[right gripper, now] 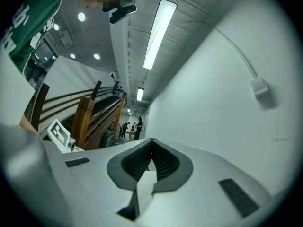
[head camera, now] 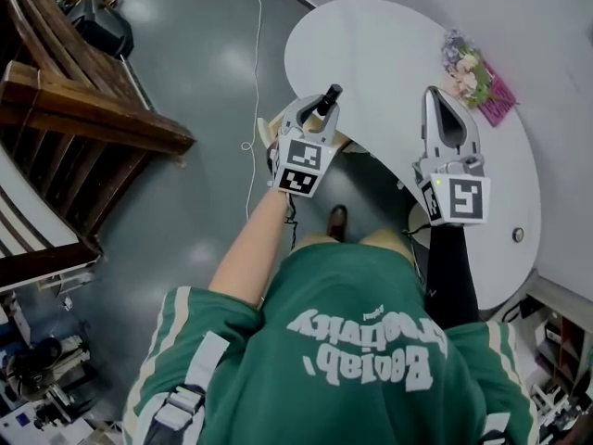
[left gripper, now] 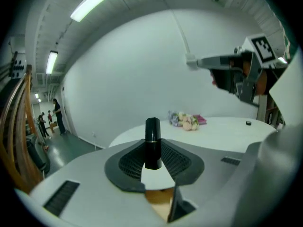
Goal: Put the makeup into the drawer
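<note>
My left gripper (head camera: 324,107) is shut on a small black makeup tube (head camera: 330,95), which sticks out past the fingertips. It hovers at the near left edge of the white table (head camera: 371,54). In the left gripper view the tube (left gripper: 152,141) stands upright between the dark pads (left gripper: 130,162). My right gripper (head camera: 435,92) is held over the table further right; its tips meet and nothing is between them. The right gripper view shows its jaws (right gripper: 151,144) closed and empty, pointing level at a white wall.
A bunch of artificial flowers (head camera: 466,66) and a pink item (head camera: 498,97) lie at the table's far right edge. A small dark round thing (head camera: 518,235) sits near the right edge. A wooden staircase (head camera: 83,109) stands left. People stand far off (left gripper: 56,115).
</note>
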### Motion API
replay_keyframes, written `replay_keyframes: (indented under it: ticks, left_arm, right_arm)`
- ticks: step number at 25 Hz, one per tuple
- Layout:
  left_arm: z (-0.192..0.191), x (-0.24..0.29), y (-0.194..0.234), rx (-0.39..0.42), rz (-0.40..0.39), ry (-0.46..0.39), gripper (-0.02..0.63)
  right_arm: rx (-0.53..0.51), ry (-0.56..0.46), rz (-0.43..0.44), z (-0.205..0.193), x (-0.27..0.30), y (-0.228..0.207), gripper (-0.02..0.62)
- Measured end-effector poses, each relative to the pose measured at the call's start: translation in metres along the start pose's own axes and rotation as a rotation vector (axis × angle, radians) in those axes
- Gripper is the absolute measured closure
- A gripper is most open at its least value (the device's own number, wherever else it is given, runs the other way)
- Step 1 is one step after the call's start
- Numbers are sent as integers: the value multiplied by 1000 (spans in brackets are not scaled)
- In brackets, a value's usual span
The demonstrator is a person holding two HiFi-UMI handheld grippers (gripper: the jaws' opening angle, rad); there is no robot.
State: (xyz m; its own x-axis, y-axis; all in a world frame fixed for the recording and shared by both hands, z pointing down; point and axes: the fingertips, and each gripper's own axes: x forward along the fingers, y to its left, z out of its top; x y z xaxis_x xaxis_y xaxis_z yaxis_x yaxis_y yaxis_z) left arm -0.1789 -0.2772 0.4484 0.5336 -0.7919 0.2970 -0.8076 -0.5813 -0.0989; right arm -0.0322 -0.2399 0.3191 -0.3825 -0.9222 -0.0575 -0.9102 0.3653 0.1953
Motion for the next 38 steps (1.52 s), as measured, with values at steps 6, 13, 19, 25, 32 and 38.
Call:
replay_keyframes:
  ticks: [6,13,19,25,32,38]
  left_arm:
    - [-152,14,6,-85,5,324,492]
    - [-258,9,1,-118,-40,635,492]
    - [-296,10,-1,-77,-54,740,491]
    - [-311,14,-1,4,-68,788,491]
    - [-318,13,2,-17,-54,787,410]
    - [-318,13,0,-29,-51,778,376]
  right_arm:
    - [-1,27,13,-8,6,3,586]
    - [-2,63,9,-18,8,2,586]
    - [-4,87,-18,-26,5,-8,586]
    - [-7,119,-30,-35,-1,-12,586]
    - [-13,136,-36,-40,-6,-11,586]
    - [-13,136,-31,-42,-8,-10,586]
